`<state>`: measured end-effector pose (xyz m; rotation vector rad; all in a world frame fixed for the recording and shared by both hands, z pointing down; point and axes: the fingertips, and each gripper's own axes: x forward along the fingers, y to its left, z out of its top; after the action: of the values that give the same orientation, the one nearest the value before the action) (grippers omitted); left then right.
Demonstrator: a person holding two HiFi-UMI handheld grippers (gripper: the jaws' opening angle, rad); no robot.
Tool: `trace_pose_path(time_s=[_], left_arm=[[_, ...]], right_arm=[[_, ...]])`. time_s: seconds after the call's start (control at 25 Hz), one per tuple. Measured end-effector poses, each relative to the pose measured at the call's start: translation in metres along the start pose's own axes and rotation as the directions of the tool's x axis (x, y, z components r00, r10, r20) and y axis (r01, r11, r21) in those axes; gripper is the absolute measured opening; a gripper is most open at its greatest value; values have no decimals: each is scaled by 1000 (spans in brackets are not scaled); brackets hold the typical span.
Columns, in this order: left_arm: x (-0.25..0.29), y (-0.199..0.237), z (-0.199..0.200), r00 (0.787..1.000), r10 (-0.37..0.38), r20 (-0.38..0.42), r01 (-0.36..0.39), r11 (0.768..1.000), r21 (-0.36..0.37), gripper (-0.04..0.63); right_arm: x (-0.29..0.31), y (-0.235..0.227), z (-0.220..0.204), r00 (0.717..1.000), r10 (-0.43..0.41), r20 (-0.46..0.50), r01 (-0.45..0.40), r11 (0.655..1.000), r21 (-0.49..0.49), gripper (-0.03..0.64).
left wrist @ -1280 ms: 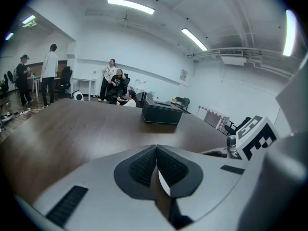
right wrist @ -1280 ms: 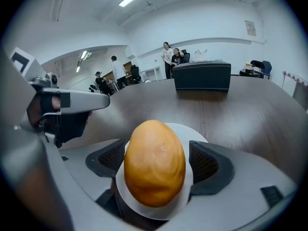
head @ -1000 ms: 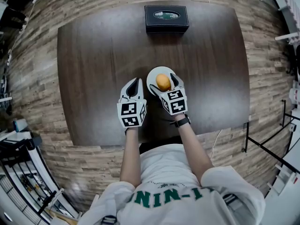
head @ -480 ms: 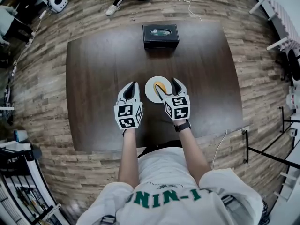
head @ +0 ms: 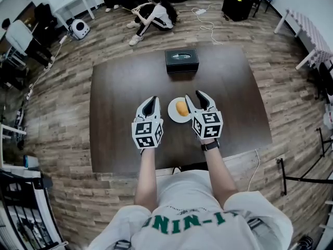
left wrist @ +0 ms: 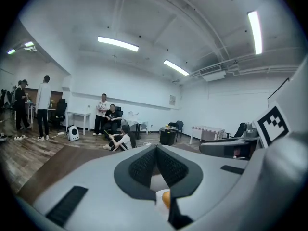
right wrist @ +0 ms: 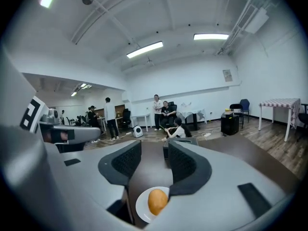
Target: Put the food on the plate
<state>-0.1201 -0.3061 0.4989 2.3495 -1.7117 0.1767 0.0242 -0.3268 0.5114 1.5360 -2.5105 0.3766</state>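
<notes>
A round orange piece of food (head: 182,108) lies on a small white plate (head: 172,113) in the middle of the dark wooden table (head: 119,87). My right gripper (head: 194,99) hovers just right of the plate, lifted above it. Its jaws are closing with a gap still between them and nothing in it. In the right gripper view the food (right wrist: 157,201) and plate (right wrist: 141,210) sit below the right gripper (right wrist: 154,149). My left gripper (head: 151,103) hangs left of the plate, shut and holding nothing. The left gripper view shows the left gripper (left wrist: 156,149) with its pads meeting, and the food (left wrist: 166,198) below.
A black box (head: 181,60) stands at the table's far edge. Beyond it a person sits on the wood floor (head: 154,14), with cables, chairs and white tables around. More people (right wrist: 161,110) stand at the back of the room.
The right gripper has let go of the food, leaving it on the plate, and drawn back to the right with narrower jaws. The head view has pulled up and away.
</notes>
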Motion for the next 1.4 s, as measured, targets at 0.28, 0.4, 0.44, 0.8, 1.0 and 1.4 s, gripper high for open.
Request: trace_pose_path(time_s=[0.28, 0.4, 0.44, 0.8, 1.0, 1.4], left_arm=[[-38, -15, 57, 997, 15, 77, -18, 999, 40, 15], [-54, -21, 76, 993, 5, 121, -12, 998, 61, 15], [-59, -22, 81, 991, 4, 131, -13, 998, 66, 15], [-81, -41, 90, 985, -5, 174, -9, 997, 81, 15], [-86, -44, 90, 984, -10, 176, -6, 996, 90, 15], [-82, -47, 76, 988, -7, 157, -5, 997, 77, 15]], right_arm=[[-47, 4, 47, 994, -33, 106, 36, 999, -24, 135], [-63, 16, 63, 992, -12, 127, 17, 999, -37, 113], [-68, 20, 67, 991, -8, 133, 14, 999, -44, 102], [-102, 30, 81, 986, -6, 166, 15, 998, -55, 17], [-109, 35, 80, 985, -10, 174, 19, 999, -49, 15], [-112, 26, 72, 986, -17, 163, 24, 999, -37, 15]])
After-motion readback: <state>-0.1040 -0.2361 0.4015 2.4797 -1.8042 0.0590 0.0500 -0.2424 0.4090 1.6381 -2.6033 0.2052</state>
